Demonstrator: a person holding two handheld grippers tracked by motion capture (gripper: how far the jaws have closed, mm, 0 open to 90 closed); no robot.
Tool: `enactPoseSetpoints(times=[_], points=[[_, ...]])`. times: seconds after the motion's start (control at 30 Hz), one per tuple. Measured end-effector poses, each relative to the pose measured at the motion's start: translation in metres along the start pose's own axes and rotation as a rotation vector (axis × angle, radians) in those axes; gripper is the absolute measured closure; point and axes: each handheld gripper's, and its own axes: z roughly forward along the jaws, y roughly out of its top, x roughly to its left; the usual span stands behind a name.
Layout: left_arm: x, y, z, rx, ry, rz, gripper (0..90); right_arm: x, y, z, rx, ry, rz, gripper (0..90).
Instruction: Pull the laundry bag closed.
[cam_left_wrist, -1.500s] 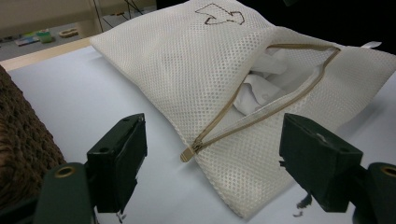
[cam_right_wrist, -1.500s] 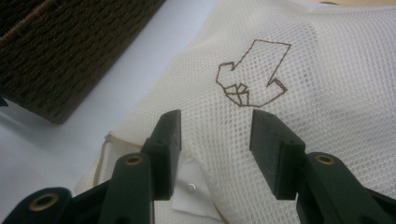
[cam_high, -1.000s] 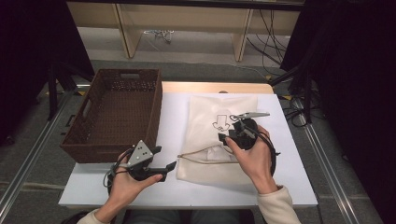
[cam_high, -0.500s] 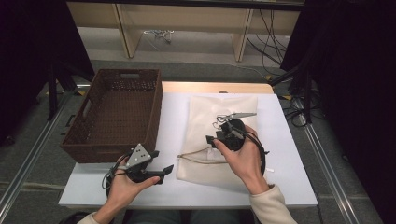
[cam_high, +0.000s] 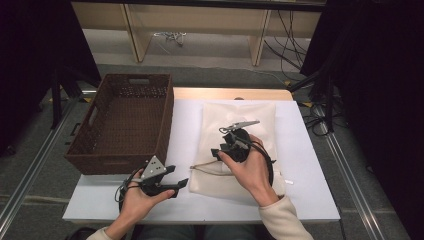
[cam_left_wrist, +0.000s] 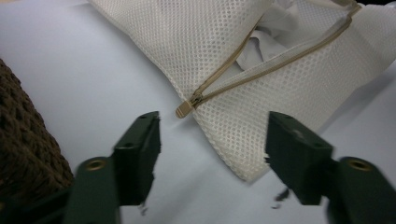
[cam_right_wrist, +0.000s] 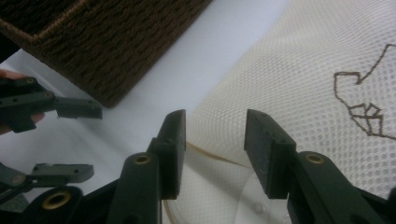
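zipper pull (cam_left_wrist: 184, 109) – upper centre, just ahead of left gripper (cam_left_wrist: 212, 140) | jaws narrowing, empty | right gripper (cam_right_wrist: 215, 140) half-closed over mesh laundry bag (cam_right_wrist: 299, 84), probably gripping nothing

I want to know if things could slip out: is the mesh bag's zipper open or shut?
Open: in the left gripper view the zipper gapes apart on the mesh bag, with white cloth showing inside.

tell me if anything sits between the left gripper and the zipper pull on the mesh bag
Nothing visible does. The left gripper, jaws just closing with nothing between them, faces the zipper pull of the mesh bag across bare white table.
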Motion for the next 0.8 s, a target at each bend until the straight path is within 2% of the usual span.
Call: enactPoseSetpoints(times=[0.03, 0.1, 0.13, 0.17, 0.23, 0.27, 0.3, 0.37, 0.4, 0.43, 0.5, 0.53, 0.63, 0.67, 0.7, 0.73, 0.77, 0.8], points=[[0.001, 0.0, 0.002, 0.003, 0.004, 0.004, 42.9, -0.002, 0.001, -0.001, -0.015, 0.003, -0.031, 59.9], [0.003, -0.001, 0.008, 0.05, 0.019, 0.009, 52.8, -0.004, 0.001, -0.003, -0.017, 0.001, -0.023, 60.1], [0.005, -0.001, 0.01, 0.083, 0.02, 0.021, 61.1, -0.003, 0.001, -0.004, -0.026, 0.0, -0.003, 60.1], [0.006, -0.002, 0.014, 0.099, 0.025, 0.024, 66.5, -0.005, 0.001, -0.006, -0.02, -0.012, -0.031, 60.1], [0.007, -0.002, 0.02, 0.137, 0.048, 0.038, 78.5, -0.005, 0.001, -0.007, -0.02, 0.0, -0.023, 60.2], [0.007, -0.002, 0.023, 0.147, 0.041, 0.037, 83.5, -0.005, 0.001, -0.007, -0.034, -0.007, -0.025, 60.2], [0.008, -0.001, 0.026, 0.172, 0.055, 0.05, 87.4, -0.005, 0.001, -0.009, -0.028, -0.017, -0.02, 60.2], [0.009, 0.001, 0.033, 0.202, 0.058, 0.06, 89.5, -0.005, 0.001, -0.01, -0.043, 0.001, -0.003, 60.2], [0.011, 0.002, 0.035, 0.232, 0.06, 0.082, 89.6, -0.005, 0.001, -0.011, -0.041, 0.001, 0.003, 60.2], [0.01, 0.002, 0.039, 0.222, 0.054, 0.057, 89.7, -0.005, 0.001, -0.011, -0.04, -0.015, -0.01, 60.1], [0.011, 0.002, 0.045, 0.234, 0.042, 0.048, 89.7, -0.006, 0.001, -0.012, -0.039, -0.013, -0.013, 60.1], [0.011, 0.002, 0.048, 0.238, 0.05, 0.048, 89.7, -0.006, 0.001, -0.012, -0.037, -0.012, 0.005, 60.1], [0.01, 0.005, 0.054, 0.238, 0.051, 0.04, 89.7, -0.006, 0.001, -0.012, -0.039, -0.013, 0.002, 59.9], [0.01, 0.006, 0.056, 0.241, 0.054, 0.04, 89.7, -0.005, 0.001, -0.012, -0.038, -0.01, 0.016, 59.8], [0.009, 0.007, 0.058, 0.242, 0.046, 0.037, 89.7, -0.006, 0.001, -0.012, -0.037, -0.012, 0.002, 59.8], [0.008, 0.007, 0.06, 0.239, 0.059, 0.031, 89.7, -0.006, 0.001, -0.012, -0.041, -0.015, -0.011, 59.7], [0.008, 0.008, 0.06, 0.243, 0.064, 0.053, 89.6, -0.006, 0.001, -0.012, -0.042, -0.014, -0.013, 59.7], [0.008, 0.009, 0.061, 0.241, 0.06, 0.048, 89.6, -0.006, 0.001, -0.012, -0.043, -0.012, -0.013, 59.6]])
